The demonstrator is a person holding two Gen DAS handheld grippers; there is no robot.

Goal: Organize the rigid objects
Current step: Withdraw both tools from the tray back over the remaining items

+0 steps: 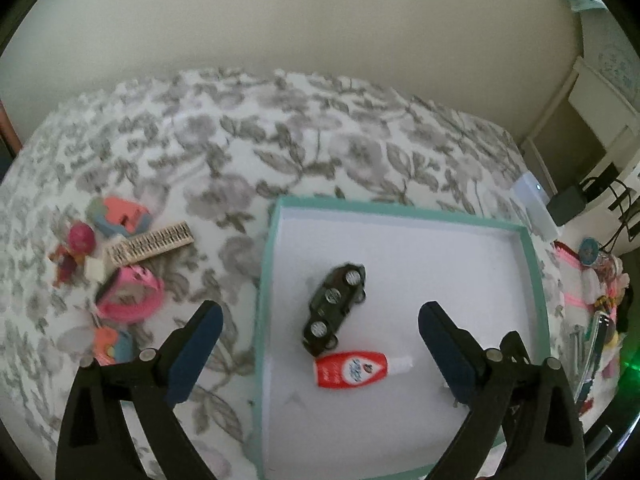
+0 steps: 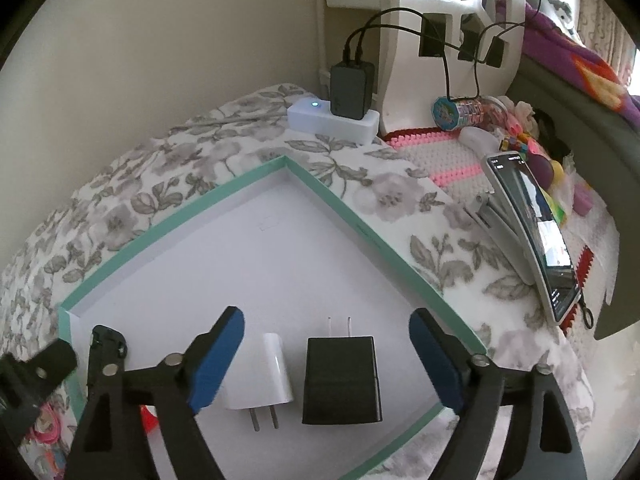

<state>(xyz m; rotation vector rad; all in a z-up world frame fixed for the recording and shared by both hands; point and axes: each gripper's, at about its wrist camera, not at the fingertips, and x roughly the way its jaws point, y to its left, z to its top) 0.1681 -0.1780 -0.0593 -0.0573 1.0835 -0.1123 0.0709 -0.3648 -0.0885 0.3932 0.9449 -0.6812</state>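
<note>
Left wrist view: the left tool (image 1: 320, 322) stands wide open above the tray (image 1: 262, 280), nothing between its pads. The teal-rimmed tray lies on the flowered bed (image 1: 248, 136). Inside it, between the two fingers, a black toy car (image 1: 334, 308) lies on its side or back, wheels showing, and a small red bottle (image 1: 352, 369) lies flat just at 5 o'clock of the car, touching or nearly touching it. At 9 o'clock of the tray, on the bed, sits a loose heap of toys (image 1: 116, 256): pink and orange pieces and a striped block; blur leaves the rest of the heap unclear.

Right wrist view: the right tool (image 2: 326, 346) is also open, gripping nothing. Below it in the tray's near corner lie a white charger (image 2: 262, 376), prongs toward 6 o'clock, and a black charger (image 2: 340, 378), prongs toward 12 o'clock, side by side and slightly apart. At 3 o'clock, off the tray, a phone (image 2: 540, 236) leans on a stand.
</note>
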